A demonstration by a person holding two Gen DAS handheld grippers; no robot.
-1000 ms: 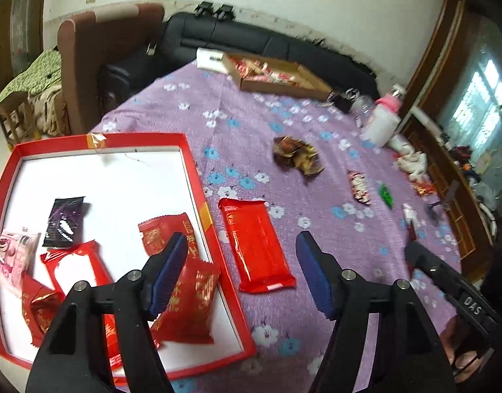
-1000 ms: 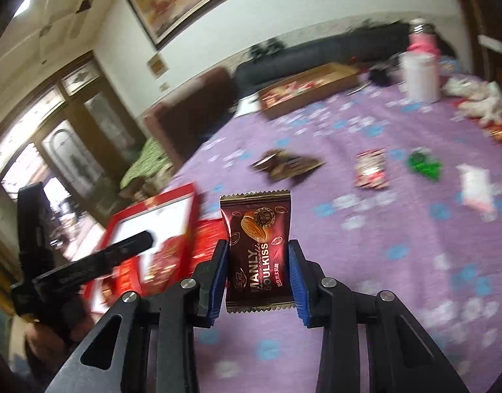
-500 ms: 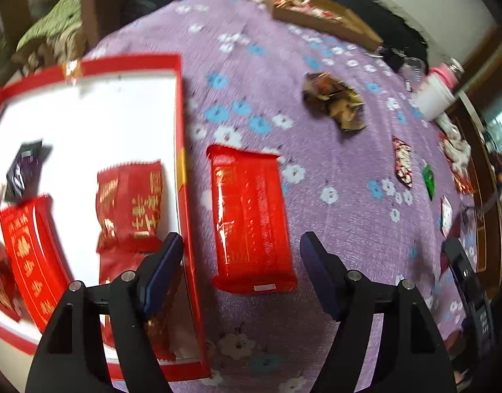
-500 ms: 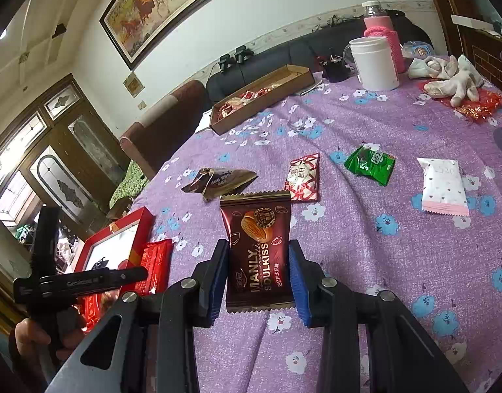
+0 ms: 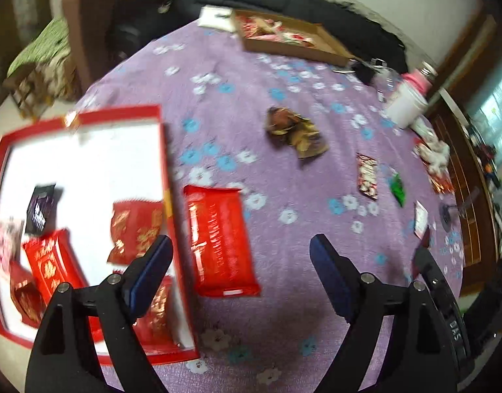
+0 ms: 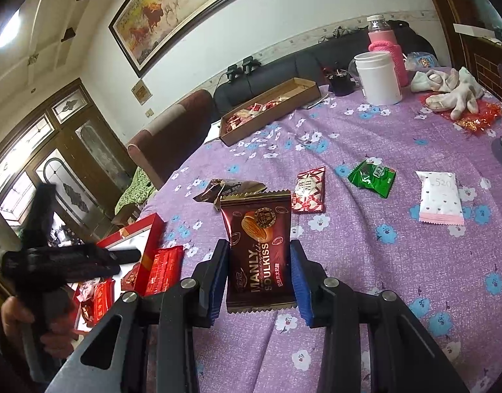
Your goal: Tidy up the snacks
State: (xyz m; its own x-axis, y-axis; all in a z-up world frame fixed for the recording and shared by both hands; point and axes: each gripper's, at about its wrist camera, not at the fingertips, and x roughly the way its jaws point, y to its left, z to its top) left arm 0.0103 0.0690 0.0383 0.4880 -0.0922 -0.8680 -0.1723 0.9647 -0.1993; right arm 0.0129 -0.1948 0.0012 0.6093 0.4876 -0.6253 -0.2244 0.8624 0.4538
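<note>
My right gripper (image 6: 259,271) is shut on a brown Manly Soulkiss snack packet (image 6: 259,249) and holds it upright above the purple flowered tablecloth. My left gripper (image 5: 241,268) is open and empty, just above a long red snack pack (image 5: 218,239) that lies beside the red-rimmed white tray (image 5: 162,163). The tray holds several red packets (image 5: 136,229) and a dark one (image 5: 41,209). The left gripper also shows at the left of the right wrist view (image 6: 71,258), over the tray (image 6: 149,229).
Loose snacks lie on the cloth: brown wrappers (image 6: 228,190), a red-white packet (image 6: 310,190), a green packet (image 6: 372,177), a pink-white packet (image 6: 439,196). A cardboard box of snacks (image 6: 270,108), a white jar (image 6: 378,78), a pink bottle (image 6: 385,46) and gloves (image 6: 454,88) stand at the far side.
My left gripper pulled back and tilted up a little, still open over the long red pack. My right gripper keeps holding the brown packet and moved little.
</note>
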